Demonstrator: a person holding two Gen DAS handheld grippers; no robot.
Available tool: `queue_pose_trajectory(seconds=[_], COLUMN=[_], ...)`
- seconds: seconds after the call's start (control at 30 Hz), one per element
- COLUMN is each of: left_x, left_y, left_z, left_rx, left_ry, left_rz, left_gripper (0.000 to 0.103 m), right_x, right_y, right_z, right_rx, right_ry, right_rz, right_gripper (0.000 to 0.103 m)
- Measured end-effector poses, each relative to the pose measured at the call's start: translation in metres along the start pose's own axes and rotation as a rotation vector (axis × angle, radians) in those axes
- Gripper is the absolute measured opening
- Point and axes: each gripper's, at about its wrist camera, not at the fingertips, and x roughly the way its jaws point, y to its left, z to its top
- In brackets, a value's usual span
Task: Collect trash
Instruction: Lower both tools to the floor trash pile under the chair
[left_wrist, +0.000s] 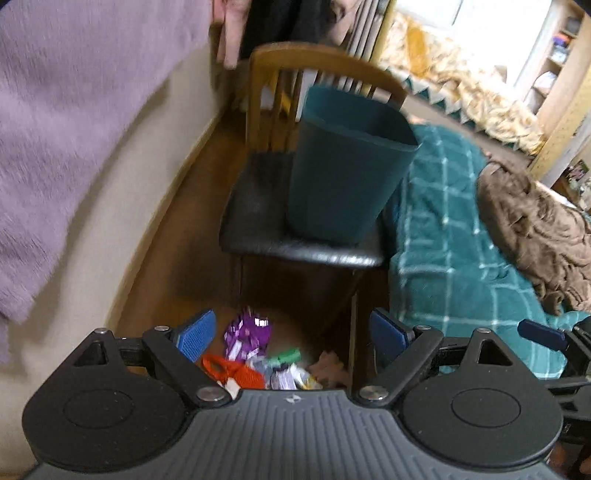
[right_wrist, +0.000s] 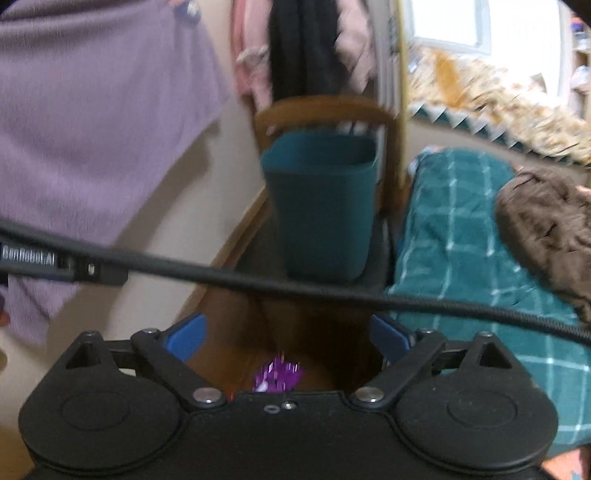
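Observation:
A teal waste bin (left_wrist: 347, 166) stands on a black-seated wooden chair (left_wrist: 258, 225); it also shows in the right wrist view (right_wrist: 321, 206). Trash lies on the wooden floor below: a shiny purple wrapper (left_wrist: 248, 334), an orange net (left_wrist: 236, 371), a green piece (left_wrist: 286, 357) and other small wrappers (left_wrist: 291, 380). My left gripper (left_wrist: 291, 332) is open and empty above the pile. My right gripper (right_wrist: 288, 336) is open and empty, with the purple wrapper (right_wrist: 279, 376) on the floor below it.
A bed with a teal checked cover (left_wrist: 454, 236) and a brown blanket (left_wrist: 535, 229) lies to the right. A purple cloth (left_wrist: 74, 110) hangs at the left over a cream wall. A black cable (right_wrist: 295, 288) crosses the right wrist view.

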Motion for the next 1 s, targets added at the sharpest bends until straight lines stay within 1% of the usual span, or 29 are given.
queue_pose_trajectory(seconds=[0.07,0.13,0.17,0.27,0.3,0.4,0.47,0.5,0.57,0.63,0.7,0.77,0.9,0.93,1.0], left_x=[0.027,0.059,0.077,0.134,0.153,0.208,0.248,0.268,0.309,0.352,0.391,0.427,0.491,0.507,0.534], left_y=[0.009,0.018,0.024,0.042,0.047,0.060,0.066,0.068,0.068,0.071,0.074,0.073,0.074,0.075,0.078], left_z=[-0.003,-0.009,-0.013,-0.026,-0.031,-0.051,-0.067,-0.077,-0.094,-0.113,-0.134,-0.154,-0.194,-0.204,-0.220], left_rx=[0.006,0.045,0.067,0.123,0.142,0.203,0.263,0.295,0.344,0.371,0.402,0.454,0.544,0.563,0.573], left_ry=[0.043,0.089,0.118,0.215,0.244,0.312,0.345,0.359,0.389,0.431,0.453,0.462,0.477,0.481,0.489], left_rz=[0.000,0.011,0.010,-0.019,-0.027,-0.047,-0.041,-0.045,-0.059,-0.074,-0.079,-0.073,-0.068,-0.061,-0.060], left_gripper=[0.091,0.091,0.091,0.091,0.091,0.091,0.091,0.091,0.091,0.091,0.091,0.091,0.091,0.091,0.091], right_x=[0.025,0.050,0.063,0.103,0.118,0.163,0.199,0.217,0.251,0.289,0.327,0.363,0.419,0.432,0.456], right_y=[-0.002,-0.004,-0.005,0.002,0.005,0.014,0.006,0.003,-0.002,-0.005,-0.010,-0.013,-0.019,-0.021,-0.025], right_z=[-0.011,-0.026,-0.035,-0.066,-0.077,-0.112,-0.133,-0.145,-0.170,-0.198,-0.226,-0.257,-0.309,-0.323,-0.349], right_rx=[-0.010,-0.014,-0.012,-0.010,-0.017,-0.037,-0.025,0.008,0.022,0.011,-0.011,-0.045,-0.114,-0.137,-0.167], right_ry=[0.057,0.124,0.154,0.214,0.237,0.291,0.350,0.388,0.437,0.477,0.519,0.556,0.588,0.602,0.612], right_rz=[0.015,0.011,0.008,-0.008,-0.029,-0.061,-0.054,-0.005,0.002,-0.002,-0.010,-0.008,0.001,-0.014,-0.003], right_gripper=[0.094,0.092,0.089,0.088,0.088,0.088,0.087,0.086,0.086,0.087,0.087,0.086,0.085,0.085,0.083])
